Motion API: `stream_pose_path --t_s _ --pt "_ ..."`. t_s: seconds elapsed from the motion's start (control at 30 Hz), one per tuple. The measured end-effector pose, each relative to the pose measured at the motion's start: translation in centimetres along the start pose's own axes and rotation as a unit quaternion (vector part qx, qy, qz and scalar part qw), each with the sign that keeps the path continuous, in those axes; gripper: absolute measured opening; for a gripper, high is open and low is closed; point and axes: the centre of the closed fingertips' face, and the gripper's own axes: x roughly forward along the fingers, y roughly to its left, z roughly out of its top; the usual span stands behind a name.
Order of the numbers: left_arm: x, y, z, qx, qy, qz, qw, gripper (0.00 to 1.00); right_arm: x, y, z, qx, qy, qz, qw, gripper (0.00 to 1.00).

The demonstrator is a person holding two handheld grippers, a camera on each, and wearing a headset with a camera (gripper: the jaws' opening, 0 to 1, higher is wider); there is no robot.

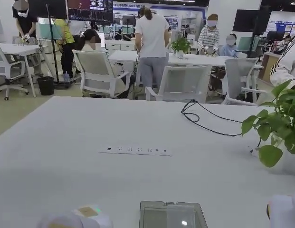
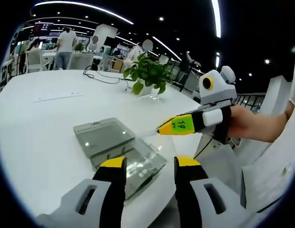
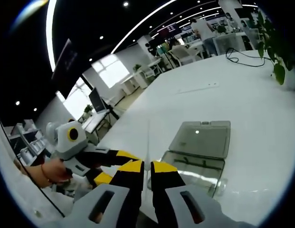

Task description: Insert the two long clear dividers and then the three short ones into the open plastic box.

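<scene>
The clear plastic box (image 3: 194, 170) lies open on the white table, its lid (image 3: 202, 138) folded flat behind it. My right gripper (image 3: 147, 167) is shut on a thin clear divider (image 3: 148, 142), seen edge-on, held above the table's near edge left of the box. In the left gripper view that gripper's yellow fingertips (image 2: 178, 126) hold the divider (image 2: 146, 134) just over the box (image 2: 140, 164). My left gripper (image 2: 148, 164) is open, nothing between its fingers, close in front of the box. The head view shows the lid (image 1: 171, 216) at the bottom edge.
A white power strip (image 1: 135, 150) lies mid-table, with a black cable (image 1: 204, 118) behind it. A potted plant (image 1: 278, 128) stands at the table's right edge. Chairs, desks and several people fill the room beyond the table.
</scene>
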Motion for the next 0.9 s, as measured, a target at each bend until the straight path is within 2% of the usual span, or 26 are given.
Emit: stream_pose_path --t_s 0.2,0.4,0.63,0.77,0.9 --pt "-1.0 0.5 -0.6 0.014 -0.003 -0.006 0.9999 0.44 -0.6 -1.0 0.7 0.001 -0.001 -0.015 0.9999 0.07" --pt "-1.9 1.3 -1.6 0.035 0.009 -0.008 0.9993 0.51 -1.1 -2.0 1.0 0.002 0.005 -0.029 0.9996 0.07" --pt "-2.8 2.1 -2.1 0.064 0.012 -0.013 0.9978 0.64 -1.2 -3.1 1.2 0.002 0.025 -0.044 0.9987 0.07" --pt "-2.9 2.2 -2.3 0.083 0.014 -0.019 0.9963 0.76 -1.1 -3.6 1.3 0.001 0.039 -0.051 0.9979 0.07" --pt "-2.8 2.2 -2.8 0.110 0.016 -0.032 0.9933 0.86 -0.9 -4.3 0.7 0.014 0.066 -0.066 0.9955 0.07"
